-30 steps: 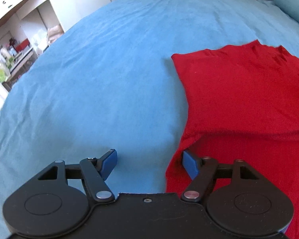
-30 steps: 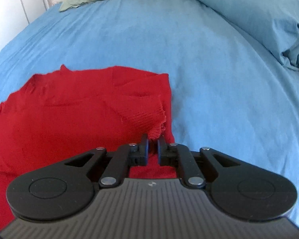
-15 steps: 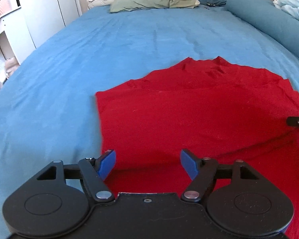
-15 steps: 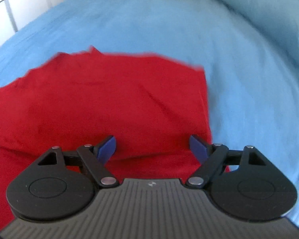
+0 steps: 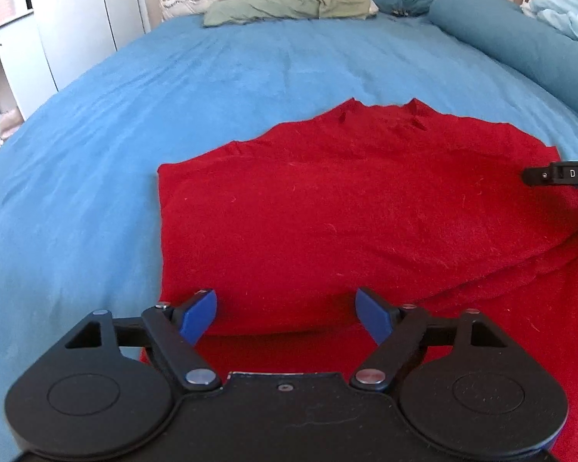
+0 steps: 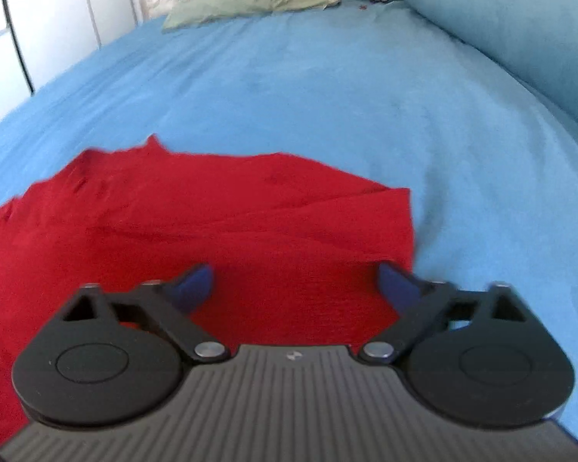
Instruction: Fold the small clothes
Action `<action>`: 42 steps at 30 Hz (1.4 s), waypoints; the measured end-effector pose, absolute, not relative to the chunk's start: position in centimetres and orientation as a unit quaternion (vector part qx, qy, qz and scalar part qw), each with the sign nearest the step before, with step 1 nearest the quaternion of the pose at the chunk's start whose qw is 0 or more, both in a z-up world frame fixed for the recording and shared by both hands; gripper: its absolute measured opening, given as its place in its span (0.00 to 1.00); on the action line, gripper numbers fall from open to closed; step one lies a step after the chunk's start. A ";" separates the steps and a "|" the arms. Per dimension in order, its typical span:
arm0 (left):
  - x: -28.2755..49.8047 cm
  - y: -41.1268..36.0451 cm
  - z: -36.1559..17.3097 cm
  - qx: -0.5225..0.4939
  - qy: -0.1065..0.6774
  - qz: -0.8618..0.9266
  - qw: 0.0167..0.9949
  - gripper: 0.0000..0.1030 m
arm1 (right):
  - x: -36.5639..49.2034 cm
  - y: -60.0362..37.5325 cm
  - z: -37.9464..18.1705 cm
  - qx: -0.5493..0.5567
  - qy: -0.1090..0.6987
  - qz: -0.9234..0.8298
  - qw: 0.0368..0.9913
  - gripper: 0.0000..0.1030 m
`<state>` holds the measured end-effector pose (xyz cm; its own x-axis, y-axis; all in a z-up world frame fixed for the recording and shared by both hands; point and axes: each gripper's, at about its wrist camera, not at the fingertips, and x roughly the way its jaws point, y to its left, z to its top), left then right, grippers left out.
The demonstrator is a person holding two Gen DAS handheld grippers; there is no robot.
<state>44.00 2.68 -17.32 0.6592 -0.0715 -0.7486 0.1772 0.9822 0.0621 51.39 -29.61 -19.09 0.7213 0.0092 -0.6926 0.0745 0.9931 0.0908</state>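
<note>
A red knit garment (image 5: 346,215) lies partly folded on the blue bed cover (image 5: 173,96), with a folded layer on top and a crease running across. It also shows in the right wrist view (image 6: 212,231). My left gripper (image 5: 287,313) is open and empty, hovering over the garment's near left part. My right gripper (image 6: 294,283) is open and empty over the garment's right edge. A tip of the right gripper (image 5: 558,175) shows at the right edge of the left wrist view.
Pillows (image 5: 285,4) lie at the head of the bed. A rolled blue duvet (image 5: 520,42) runs along the right side. White cabinets (image 5: 77,19) stand to the left of the bed. Bare blue cover surrounds the garment.
My right gripper has let go of the red garment's edge and opened. My left gripper has swung from the garment's left edge to face over it, staying open.
</note>
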 end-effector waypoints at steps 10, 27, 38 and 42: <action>38.4 4.6 -10.2 0.046 0.361 -0.032 0.931 0.95 | 43.9 -30.2 -9.4 0.034 0.299 0.025 0.953 1.00; 17.3 12.4 -6.4 -0.041 0.388 -0.040 0.920 1.00 | 12.5 -31.5 -3.1 0.035 0.339 0.032 0.940 1.00; 10.8 12.3 -12.8 -0.042 0.418 -0.042 0.907 0.83 | 4.7 -29.8 -10.0 0.071 0.395 -0.009 0.916 1.00; 10.8 11.9 -14.7 -0.053 0.422 -0.043 0.904 0.58 | 4.1 -28.4 -12.3 0.072 0.404 -0.031 0.911 0.94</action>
